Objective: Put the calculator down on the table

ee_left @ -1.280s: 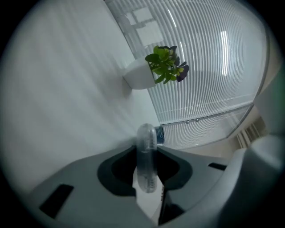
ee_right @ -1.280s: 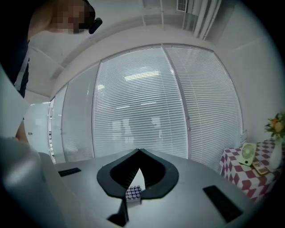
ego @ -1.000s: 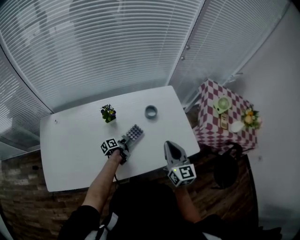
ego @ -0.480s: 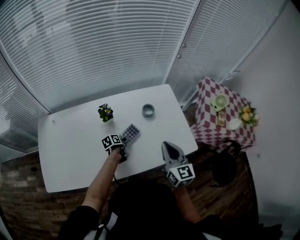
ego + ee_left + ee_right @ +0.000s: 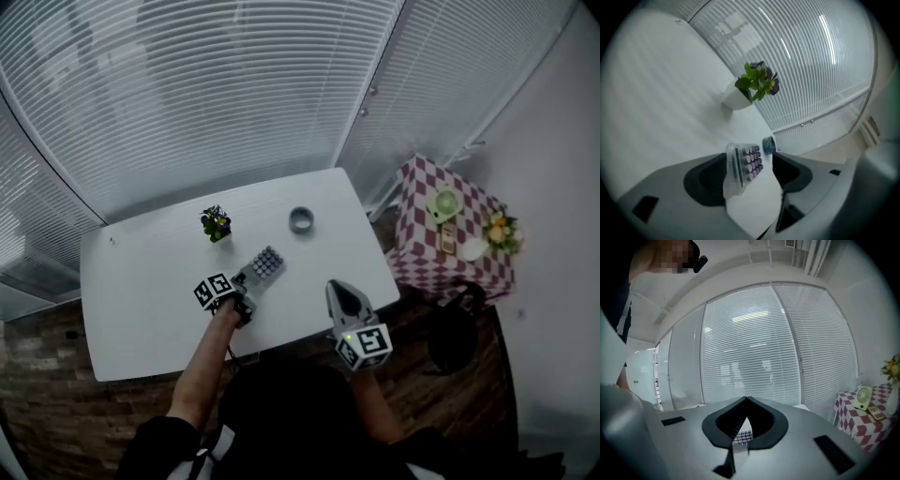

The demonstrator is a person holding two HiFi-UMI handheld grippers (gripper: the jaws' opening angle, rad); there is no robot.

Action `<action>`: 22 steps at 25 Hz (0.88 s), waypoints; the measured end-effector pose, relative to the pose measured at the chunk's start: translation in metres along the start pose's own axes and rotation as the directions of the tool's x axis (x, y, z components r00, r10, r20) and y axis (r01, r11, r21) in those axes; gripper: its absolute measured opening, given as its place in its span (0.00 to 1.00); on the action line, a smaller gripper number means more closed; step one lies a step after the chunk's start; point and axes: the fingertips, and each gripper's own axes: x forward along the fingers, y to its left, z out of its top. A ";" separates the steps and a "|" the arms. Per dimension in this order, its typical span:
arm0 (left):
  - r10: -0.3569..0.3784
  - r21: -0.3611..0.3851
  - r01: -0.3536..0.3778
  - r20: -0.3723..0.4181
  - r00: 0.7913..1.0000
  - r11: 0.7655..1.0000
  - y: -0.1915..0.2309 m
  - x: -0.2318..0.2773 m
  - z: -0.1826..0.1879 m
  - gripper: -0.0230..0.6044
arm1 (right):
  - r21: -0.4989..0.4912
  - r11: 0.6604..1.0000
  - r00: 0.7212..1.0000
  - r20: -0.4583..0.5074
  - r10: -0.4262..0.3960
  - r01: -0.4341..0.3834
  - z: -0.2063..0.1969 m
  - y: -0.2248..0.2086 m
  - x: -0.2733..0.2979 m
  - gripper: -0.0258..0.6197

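Observation:
The calculator (image 5: pixel 262 266), clear-cased with rows of grey keys, lies flat on the white table (image 5: pixel 141 291). My left gripper (image 5: pixel 241 296) sits just behind its near end. In the left gripper view the calculator (image 5: pixel 740 168) lies between the jaws with a gap on each side; the left gripper (image 5: pixel 750 157) is open and its jaws have just been opening. My right gripper (image 5: pixel 341 296) hovers over the table's front right edge, shut and empty, its tips meeting. Through the right gripper (image 5: pixel 746 399) I glimpse the calculator (image 5: pixel 742 438) below.
A small potted plant (image 5: pixel 217 225) and a grey ring (image 5: pixel 301 221) stand on the table beyond the calculator. A checkered side table (image 5: pixel 441 272) with a small fan and flowers is to the right. Blinds cover the windows behind.
The left jaws have spread apart and let go of the calculator, which now rests on the table. The left gripper has drawn back and lifted a little. The right gripper has stayed put.

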 end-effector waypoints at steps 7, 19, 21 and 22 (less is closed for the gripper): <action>-0.215 -0.075 0.226 0.138 0.967 0.971 -0.034 -0.033 0.017 0.49 | 0.003 1.000 1.000 0.006 -0.011 0.011 0.003 -0.006 0.004 0.05; -0.339 0.015 0.345 0.233 0.912 0.938 -0.088 -0.085 0.031 0.49 | -0.004 1.000 1.000 0.010 -0.016 0.016 0.003 -0.005 0.009 0.05; -0.356 0.006 0.366 0.249 0.901 0.930 -0.093 -0.095 0.032 0.49 | -0.007 1.000 1.000 0.010 -0.015 0.015 0.003 -0.004 0.008 0.05; -0.365 0.003 0.378 0.259 0.894 0.926 -0.095 -0.100 0.034 0.49 | -0.009 1.000 1.000 0.011 -0.015 0.015 0.004 -0.003 0.008 0.05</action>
